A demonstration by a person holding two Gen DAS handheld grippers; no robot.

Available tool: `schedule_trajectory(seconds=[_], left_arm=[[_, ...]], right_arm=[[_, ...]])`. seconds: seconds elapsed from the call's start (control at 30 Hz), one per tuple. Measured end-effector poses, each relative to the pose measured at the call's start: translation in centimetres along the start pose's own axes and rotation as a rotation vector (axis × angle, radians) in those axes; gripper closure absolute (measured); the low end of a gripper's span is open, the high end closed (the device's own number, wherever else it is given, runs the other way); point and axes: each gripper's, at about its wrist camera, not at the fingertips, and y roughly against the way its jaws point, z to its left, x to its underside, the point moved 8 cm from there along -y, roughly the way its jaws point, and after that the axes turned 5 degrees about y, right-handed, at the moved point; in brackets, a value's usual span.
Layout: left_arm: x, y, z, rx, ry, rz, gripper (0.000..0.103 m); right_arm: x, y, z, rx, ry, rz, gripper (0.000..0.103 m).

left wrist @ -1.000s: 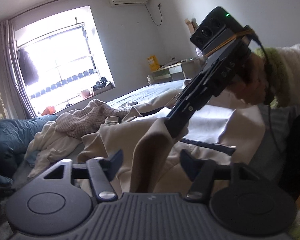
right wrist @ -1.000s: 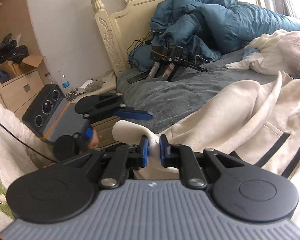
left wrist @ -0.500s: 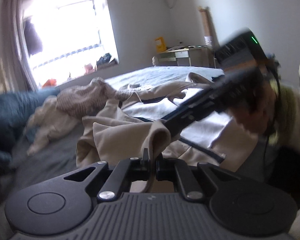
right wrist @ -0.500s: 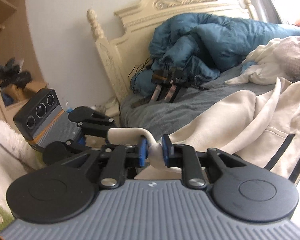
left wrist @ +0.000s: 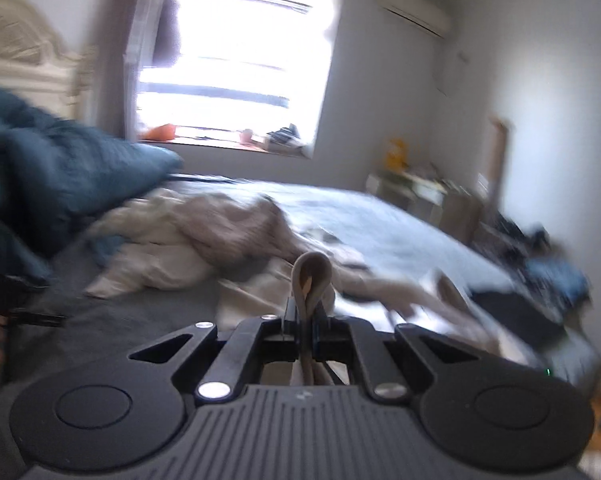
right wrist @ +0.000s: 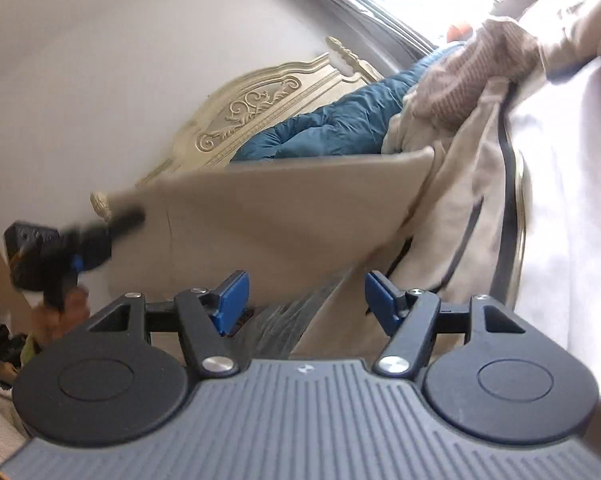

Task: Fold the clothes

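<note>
Looking along our left gripper, we find its two black fingers pressed almost together on a fold of the beige garment; a small loop of the cloth stands up just past the tips, and more of it runs back between the fingers toward the grey body of the tool. This gripper is held fairly level above the bed, pointing toward the far window. The picture is blurred, so finer detail is lost to us. Beyond the loop, the rest of the garment lies rumpled on the grey bedding, with a pile of pale clothes to the left and a blue duvet at the far left near the cream headboard.

From our right gripper the scene is strongly tilted, so this tool is rolled well over to one side. Its blue-padded fingers stand wide apart with nothing between them. Just past them a beige sleeve of the garment stretches taut across the view, from the main body of cloth on the right to the left, where the other gripper appears as a dark blur at the sleeve's end. Farther off sit the carved headboard and the duvet.
</note>
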Motion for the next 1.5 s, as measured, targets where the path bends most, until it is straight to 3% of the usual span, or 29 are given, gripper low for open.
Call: schedule_trajectory(seconds=[0.2,0.33,0.47,0.6,0.8,0.93,0.97,1.13,1.33,1.4,1.5], left_arm=[[-6.7,-0.5,9.3,-0.322,0.010,-0.141,0.097],[-9.4,-0.7,16.2,-0.567,0.012,-0.193,0.097],[-8.8,-2.1,21.6,-0.781,-0.065,-0.159,0.097],[-5.1,-5.2,24.6,-0.866,-0.135,-0.079,0.097],[0.8,-8.4,27.2,-0.903,-0.148,0.066,0.092],[4.3,-7.6,27.9,-0.896,-0.111,0.142,0.064],[4.7,-7.1,27.7,-0.889,-0.104,0.144,0.056],[6.7,-4.5,26.2,-0.852,-0.106,0.144,0.041],[6.9,-1.7,23.5,-0.823,-0.137,0.093,0.035],[6.8,-0.7,22.1,-0.818,-0.144,0.052,0.035],[6.1,-1.4,18.4,-0.726,-0.165,0.001,0.034]], right_arm=[[1.7,-1.4,-0.4,0.022,0.007,0.041,0.039],[2.2,-1.6,-0.4,0.027,0.004,0.056,0.039],[2.7,-2.0,-0.5,0.039,0.001,0.073,0.039],[3.3,-2.6,-0.7,0.063,-0.007,0.094,0.039],[3.3,-2.7,-0.4,0.098,0.014,0.109,0.039],[3.3,-2.6,-0.1,0.117,0.024,0.118,0.039],[3.2,-2.6,-0.1,0.122,0.026,0.120,0.039],[3.1,-2.4,0.3,0.146,0.039,0.131,0.039],[0.7,-0.9,1.4,0.174,0.061,0.104,0.039],[-1.2,-0.3,1.3,0.227,0.084,0.096,0.039],[-4.9,-0.4,0.1,0.354,0.137,0.107,0.039]])
